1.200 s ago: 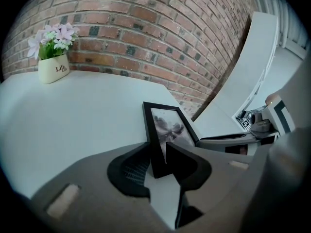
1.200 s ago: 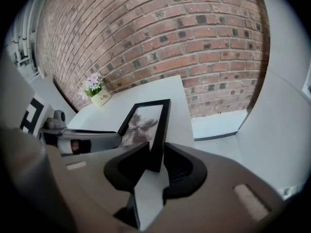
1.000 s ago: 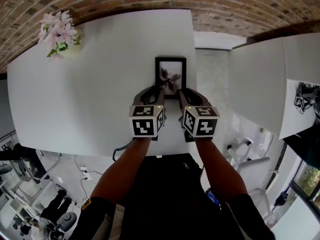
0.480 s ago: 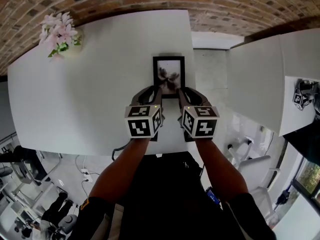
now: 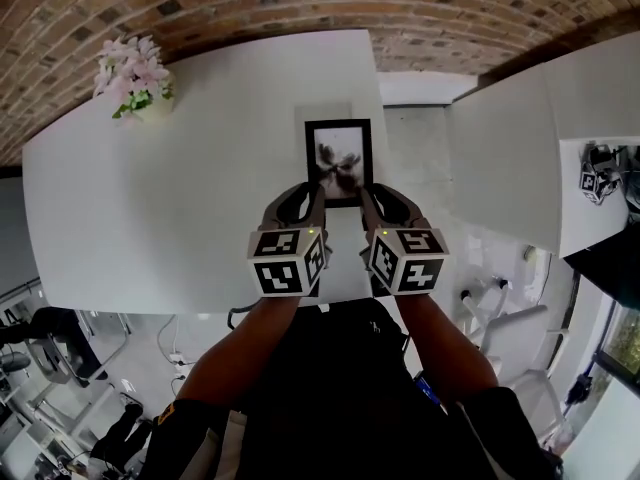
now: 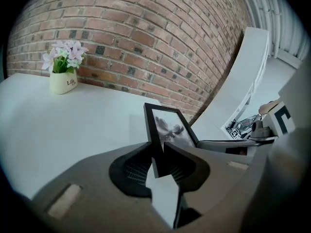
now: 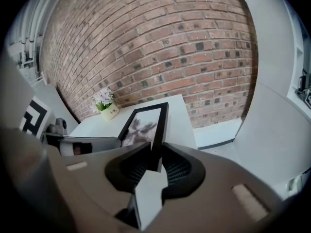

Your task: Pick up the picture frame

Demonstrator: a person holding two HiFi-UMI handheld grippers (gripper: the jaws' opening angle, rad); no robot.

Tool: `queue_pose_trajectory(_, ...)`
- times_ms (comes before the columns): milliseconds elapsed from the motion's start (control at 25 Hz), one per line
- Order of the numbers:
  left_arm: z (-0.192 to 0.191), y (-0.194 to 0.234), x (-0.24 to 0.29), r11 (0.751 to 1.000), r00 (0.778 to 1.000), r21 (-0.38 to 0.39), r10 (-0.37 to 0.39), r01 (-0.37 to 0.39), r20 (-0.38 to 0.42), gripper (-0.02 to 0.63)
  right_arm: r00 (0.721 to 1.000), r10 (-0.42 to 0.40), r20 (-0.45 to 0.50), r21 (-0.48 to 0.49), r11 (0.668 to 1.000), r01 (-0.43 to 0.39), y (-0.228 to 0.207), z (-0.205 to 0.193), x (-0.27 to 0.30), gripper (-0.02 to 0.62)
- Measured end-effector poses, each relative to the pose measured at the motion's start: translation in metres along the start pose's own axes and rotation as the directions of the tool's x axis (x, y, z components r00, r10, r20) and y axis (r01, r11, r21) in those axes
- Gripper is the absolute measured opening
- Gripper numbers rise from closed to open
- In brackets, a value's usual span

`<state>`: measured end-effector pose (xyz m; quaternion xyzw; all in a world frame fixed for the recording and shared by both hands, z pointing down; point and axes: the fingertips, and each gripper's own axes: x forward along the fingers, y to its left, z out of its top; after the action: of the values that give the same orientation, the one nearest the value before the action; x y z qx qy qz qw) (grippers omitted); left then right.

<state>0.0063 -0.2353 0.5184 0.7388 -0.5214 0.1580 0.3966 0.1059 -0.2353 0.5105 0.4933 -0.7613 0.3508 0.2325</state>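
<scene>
Picture frame (image 5: 339,161) – left hand-held gripper (image 5: 308,197) clamped on its left edge, right hand-held gripper (image 5: 370,197) clamped on its right edge – over the white table (image 5: 180,208).

White table (image 5: 170,208), pot of pink flowers (image 5: 138,80) at far-left corner

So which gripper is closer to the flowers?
Left. The left gripper holds the left edge of the picture frame, toward the flowers; the right gripper holds its right edge, farther away.
</scene>
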Motion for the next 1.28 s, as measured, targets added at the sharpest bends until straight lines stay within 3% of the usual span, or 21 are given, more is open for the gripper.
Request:
queue_pose_trajectory(680,0.008,0.01,-0.101,0.995,0.992,0.053,-0.09,0.086,0.086,0.074,0.985,-0.069,0.16,-0.027,0.997,0.075,0.087,-0.003,-0.069,0.074)
queue_pose_trajectory(1280,-0.02,-0.019,-0.161,0.993,0.983,0.065,-0.103,0.094,0.15,0.074,0.978,-0.064,0.2,-0.043,0.996,0.074,0.105,-0.031,-0.13,0.072)
